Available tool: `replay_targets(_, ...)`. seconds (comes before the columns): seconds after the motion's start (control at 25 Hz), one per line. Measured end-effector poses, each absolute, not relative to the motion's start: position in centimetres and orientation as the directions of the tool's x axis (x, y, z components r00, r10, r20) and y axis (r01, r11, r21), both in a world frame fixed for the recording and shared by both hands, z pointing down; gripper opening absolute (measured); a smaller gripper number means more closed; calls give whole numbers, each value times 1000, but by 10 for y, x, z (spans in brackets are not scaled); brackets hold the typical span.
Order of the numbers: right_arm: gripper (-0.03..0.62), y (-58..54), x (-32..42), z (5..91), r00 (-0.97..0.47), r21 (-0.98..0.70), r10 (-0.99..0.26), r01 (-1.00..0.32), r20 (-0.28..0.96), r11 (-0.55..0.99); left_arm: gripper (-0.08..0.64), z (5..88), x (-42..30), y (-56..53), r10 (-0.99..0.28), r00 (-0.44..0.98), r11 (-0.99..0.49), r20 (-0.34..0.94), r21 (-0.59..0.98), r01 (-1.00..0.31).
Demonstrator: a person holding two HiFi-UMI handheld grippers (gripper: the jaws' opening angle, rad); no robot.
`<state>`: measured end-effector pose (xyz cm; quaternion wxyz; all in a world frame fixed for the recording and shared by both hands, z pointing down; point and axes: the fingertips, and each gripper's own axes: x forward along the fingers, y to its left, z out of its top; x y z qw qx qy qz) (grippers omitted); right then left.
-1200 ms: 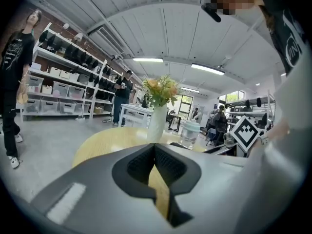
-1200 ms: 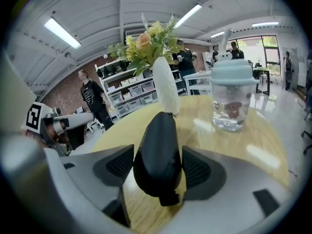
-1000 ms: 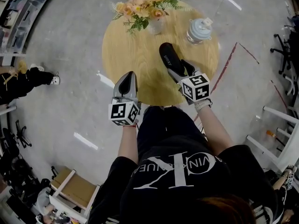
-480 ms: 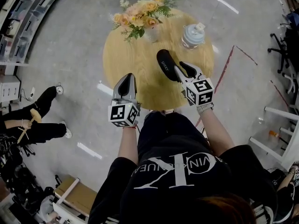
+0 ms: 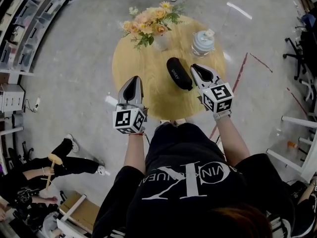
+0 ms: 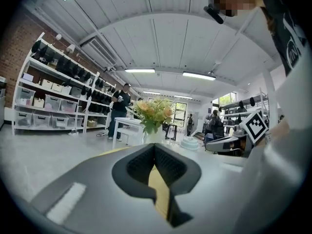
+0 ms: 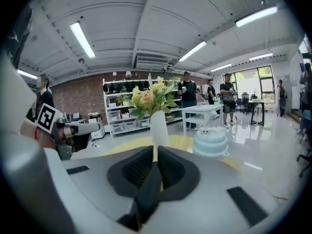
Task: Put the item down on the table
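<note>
Black case [image 5: 179, 74] lies flat on the table [image 5: 143, 86], right half, long axis slanting from centre toward the near-right edge. Our right gripper [image 5: 196, 68] is just to its right, jaws just closed on nothing. Our left gripper [image 5: 133, 80] is pressed together and farther off.

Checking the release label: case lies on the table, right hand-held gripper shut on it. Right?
Not quite. The case lies on the table, but the right hand-held gripper holds nothing: its jaws have just been closing, with nothing between them, as the right gripper view shows.
</note>
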<state>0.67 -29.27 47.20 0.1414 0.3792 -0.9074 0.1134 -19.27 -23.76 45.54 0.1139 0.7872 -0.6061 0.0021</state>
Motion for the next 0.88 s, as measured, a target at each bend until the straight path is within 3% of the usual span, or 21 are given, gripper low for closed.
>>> replay_targets(0.88,21,-301,17,385,-705,-30,-690,-703,160,711,12,385,-202,-251,-970,240,-235,26,116,-965)
